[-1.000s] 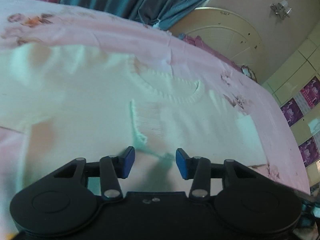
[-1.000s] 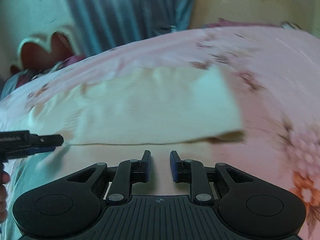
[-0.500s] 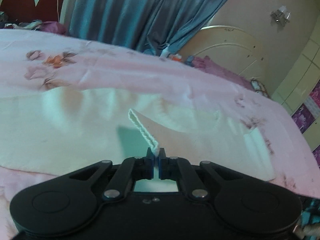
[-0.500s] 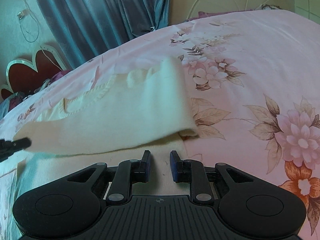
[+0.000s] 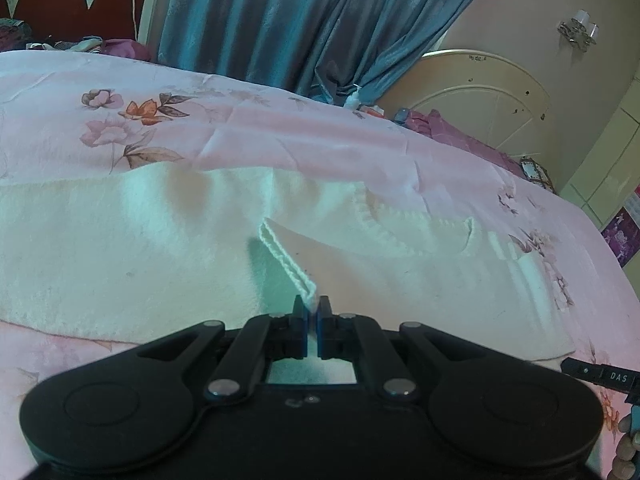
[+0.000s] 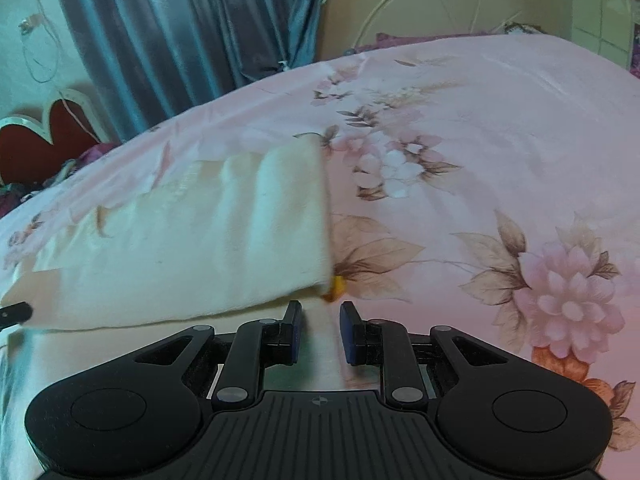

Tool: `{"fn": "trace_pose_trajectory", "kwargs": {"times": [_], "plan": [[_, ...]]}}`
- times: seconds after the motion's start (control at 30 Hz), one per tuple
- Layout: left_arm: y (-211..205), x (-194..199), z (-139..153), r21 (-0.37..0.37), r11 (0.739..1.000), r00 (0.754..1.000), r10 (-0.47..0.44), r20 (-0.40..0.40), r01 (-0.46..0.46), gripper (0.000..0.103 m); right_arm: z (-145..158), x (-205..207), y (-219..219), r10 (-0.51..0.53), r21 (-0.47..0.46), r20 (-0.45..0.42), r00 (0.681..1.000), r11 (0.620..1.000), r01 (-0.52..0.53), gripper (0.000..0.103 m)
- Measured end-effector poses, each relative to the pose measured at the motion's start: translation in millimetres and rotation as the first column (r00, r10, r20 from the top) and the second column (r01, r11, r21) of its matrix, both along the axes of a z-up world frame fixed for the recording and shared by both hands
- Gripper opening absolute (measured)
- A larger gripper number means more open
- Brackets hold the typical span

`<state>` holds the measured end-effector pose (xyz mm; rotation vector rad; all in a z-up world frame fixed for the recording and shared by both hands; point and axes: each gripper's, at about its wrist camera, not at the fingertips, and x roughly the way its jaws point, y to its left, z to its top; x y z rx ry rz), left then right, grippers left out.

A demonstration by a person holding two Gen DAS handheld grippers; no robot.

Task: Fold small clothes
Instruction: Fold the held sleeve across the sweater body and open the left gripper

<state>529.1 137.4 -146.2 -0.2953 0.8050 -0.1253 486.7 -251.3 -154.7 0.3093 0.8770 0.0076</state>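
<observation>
Since a second ago the left gripper (image 5: 311, 312) has pinched the ribbed cuff (image 5: 288, 264) of the cream sweater (image 5: 132, 248) on the pink bedspread (image 5: 280, 128), lifted to fold it inward (right gripper (image 6: 320, 330) parted, empty).

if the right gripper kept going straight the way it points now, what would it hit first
Most likely the folded cream sweater lying just ahead of the right gripper, near its right edge, or the pink floral bedsheet beside it; depth is unclear.
</observation>
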Motion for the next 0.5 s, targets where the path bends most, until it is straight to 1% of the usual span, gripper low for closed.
{"fn": "trace_pose_trajectory", "kwargs": {"times": [0.07, 0.13, 0.23, 0.3, 0.33, 0.37, 0.4, 0.43, 0.47, 0.5], "plan": [[3, 1, 0, 0.003, 1.0, 1.0, 0.005, 0.002, -0.005, 0.004, 5, -2, -4, -0.013, -0.015, 0.013, 1.0, 1.0, 0.013, 0.022], [5, 3, -2, -0.002, 1.0, 1.0, 0.002, -0.006, -0.002, 0.004, 18, -7, -4, -0.016, -0.041, 0.075, 0.997, 0.999, 0.019, 0.022], [0, 3, -6, 0.006, 1.0, 1.0, -0.024, -0.013, 0.024, 0.004, 30, -6, 6, 0.03, -0.058, 0.148, 0.989, 0.998, -0.022, 0.022], [-2, 3, -8, 0.013, 1.0, 0.999, -0.028, -0.023, 0.028, 0.005, 27, 2, 16, 0.082, -0.061, 0.141, 0.987, 0.995, -0.074, 0.022], [-3, 3, -9, 0.018, 0.999, 0.999, -0.027, -0.026, 0.027, 0.013, 22, 6, 21, 0.107, -0.083, 0.128, 0.986, 0.992, -0.097, 0.02], [-3, 2, -9, 0.034, 0.999, 1.0, -0.011, -0.024, 0.011, 0.019, 13, 12, 24, 0.113, -0.131, 0.084, 0.99, 0.986, -0.101, 0.009], [-1, 1, -8, 0.053, 0.999, 1.0, 0.008, -0.016, -0.007, 0.023, 0, 18, 21, 0.078, -0.175, 0.018, 0.997, 0.982, -0.073, 0.004], [1, 0, -7, 0.065, 0.998, 1.0, 0.021, -0.01, -0.021, 0.021, -5, 18, 11, 0.037, -0.145, 0.013, 0.999, 0.989, -0.035, 0.003], [4, -1, -6, 0.07, 0.997, 0.999, 0.039, -0.009, -0.038, 0.021, -4, 16, 2, 0.011, -0.101, 0.018, 1.0, 0.995, -0.009, 0.003], [7, -2, -4, 0.076, 0.996, 0.999, 0.054, -0.003, -0.054, 0.021, 2, 13, -4, 0.0, -0.077, 0.043, 0.999, 0.997, 0.003, 0.003]]}}
